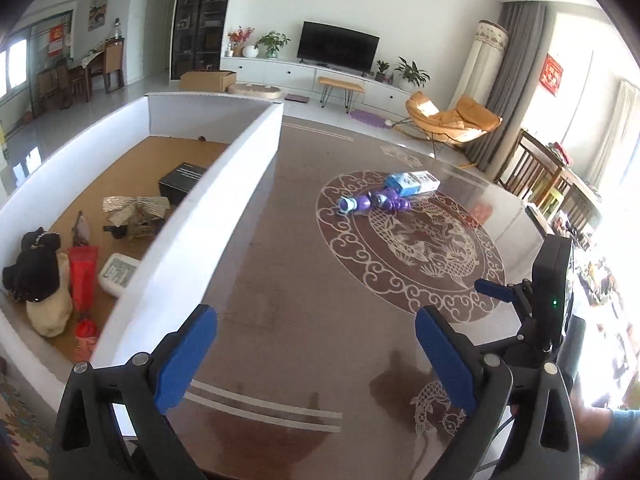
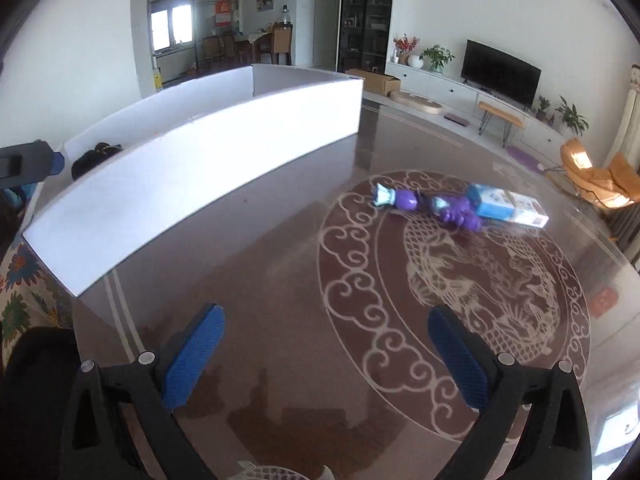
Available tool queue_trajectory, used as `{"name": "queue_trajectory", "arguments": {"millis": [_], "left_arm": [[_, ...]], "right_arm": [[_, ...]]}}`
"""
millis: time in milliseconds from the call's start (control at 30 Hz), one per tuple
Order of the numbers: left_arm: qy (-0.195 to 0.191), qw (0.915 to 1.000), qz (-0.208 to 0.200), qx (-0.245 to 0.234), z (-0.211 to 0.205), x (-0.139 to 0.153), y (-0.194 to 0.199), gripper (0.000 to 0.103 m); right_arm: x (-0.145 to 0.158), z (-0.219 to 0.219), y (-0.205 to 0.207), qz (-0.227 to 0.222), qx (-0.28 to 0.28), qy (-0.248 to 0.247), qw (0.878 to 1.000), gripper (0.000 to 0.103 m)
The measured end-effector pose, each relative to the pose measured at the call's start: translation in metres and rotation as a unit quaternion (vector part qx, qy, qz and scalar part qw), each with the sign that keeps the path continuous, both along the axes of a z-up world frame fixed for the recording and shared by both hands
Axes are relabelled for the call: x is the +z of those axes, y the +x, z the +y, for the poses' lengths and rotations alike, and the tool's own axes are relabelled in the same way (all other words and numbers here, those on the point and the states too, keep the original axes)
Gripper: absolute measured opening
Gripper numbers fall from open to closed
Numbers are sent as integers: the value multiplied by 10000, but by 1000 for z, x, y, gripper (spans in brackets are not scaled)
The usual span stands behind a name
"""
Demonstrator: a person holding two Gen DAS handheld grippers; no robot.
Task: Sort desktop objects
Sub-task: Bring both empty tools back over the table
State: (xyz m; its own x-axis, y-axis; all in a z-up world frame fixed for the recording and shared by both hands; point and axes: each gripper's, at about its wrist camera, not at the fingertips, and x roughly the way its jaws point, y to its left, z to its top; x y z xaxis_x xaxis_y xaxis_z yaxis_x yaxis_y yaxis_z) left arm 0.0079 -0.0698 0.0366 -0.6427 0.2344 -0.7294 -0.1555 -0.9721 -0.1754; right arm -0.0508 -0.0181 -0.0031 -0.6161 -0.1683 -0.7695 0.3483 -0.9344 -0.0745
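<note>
Left wrist view took in the glossy brown surface, patterned with a pale dragon medallion, filling most of the frame. Along its left side stood a white-walled box with a cardboard-brown floor. Inside lay a black plush toy, a cream plush beneath it, a red pouch, a small white device, a woven straw ornament and a black box.

On the open surface, well apart from the white-walled box, a blue-and-white carton rested just beside a purple toy, the two apparently touching at the medallion's far edge.

Both tools hung above bare surface. The left gripper had its blue pads spread wide with nothing between them. The right gripper, seen in the right wrist view, was likewise spread wide and empty, the purple toy and carton lying ahead of it. A person's blue sleeve showed at the lower right edge.
</note>
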Motion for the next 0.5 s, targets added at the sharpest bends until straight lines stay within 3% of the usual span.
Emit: {"name": "queue_trajectory", "arguments": {"millis": [200, 333, 500], "left_arm": [[-528, 9943, -889, -273, 81, -68, -32, 101], [-746, 9928, -938, -60, 97, -88, -40, 101], [-996, 9920, -766, 150, 93, -94, -37, 102]], "right_arm": [[-28, 98, 25, -345, -1008, 68, 9943, 102], [-25, 122, 34, -276, -1413, -316, 9891, 103], [-28, 122, 29, -399, -1668, -267, 9848, 103]]}}
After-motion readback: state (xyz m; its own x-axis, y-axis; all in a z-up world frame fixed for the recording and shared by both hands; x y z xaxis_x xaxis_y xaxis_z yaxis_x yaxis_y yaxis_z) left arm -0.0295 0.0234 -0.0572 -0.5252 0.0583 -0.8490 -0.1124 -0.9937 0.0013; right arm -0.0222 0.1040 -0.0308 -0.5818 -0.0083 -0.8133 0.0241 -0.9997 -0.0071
